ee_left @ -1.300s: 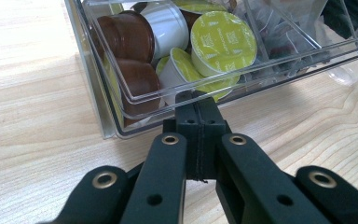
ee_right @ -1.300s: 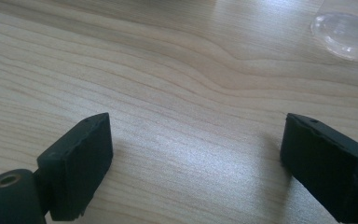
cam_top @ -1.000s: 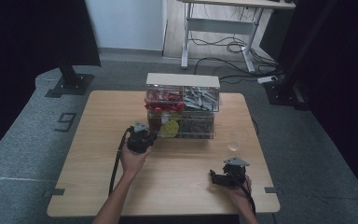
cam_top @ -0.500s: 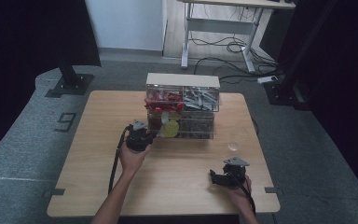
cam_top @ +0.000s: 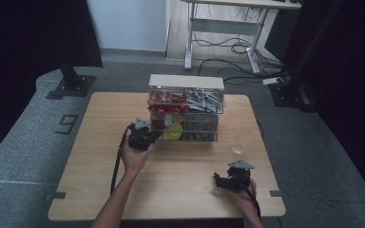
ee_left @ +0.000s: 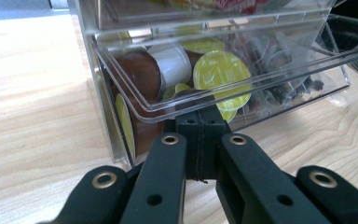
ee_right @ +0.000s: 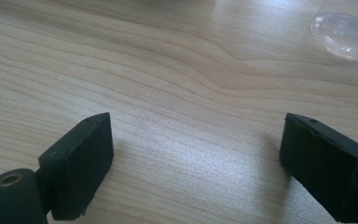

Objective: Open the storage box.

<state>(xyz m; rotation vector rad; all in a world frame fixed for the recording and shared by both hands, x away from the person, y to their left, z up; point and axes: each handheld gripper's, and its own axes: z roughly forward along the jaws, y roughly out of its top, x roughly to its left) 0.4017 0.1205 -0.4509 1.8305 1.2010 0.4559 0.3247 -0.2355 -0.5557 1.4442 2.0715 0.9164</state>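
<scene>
A clear plastic drawer organizer (cam_top: 186, 81) with a pale top stands at the far middle of the wooden table (cam_top: 100, 180). Its lower left drawer (ee_left: 279, 70) holds yellow-lidded capsules (ee_left: 221, 74) and brown and white ones. My left gripper (cam_top: 148, 136) is shut, and its joined tips (ee_left: 200, 116) sit right under that drawer's front rim. I cannot tell whether they pinch any part of it. My right gripper (cam_top: 221, 179) rests low over the table near the front right, open (ee_right: 196, 154), with bare wood between its jaws.
A small clear round dome (cam_top: 239, 147) (ee_right: 345, 32) lies on the table beyond the right gripper. The upper drawers hold red pieces (cam_top: 167, 100) and grey metal parts (cam_top: 204, 99). Desk legs and cables (cam_top: 228, 47) are on the floor behind the table.
</scene>
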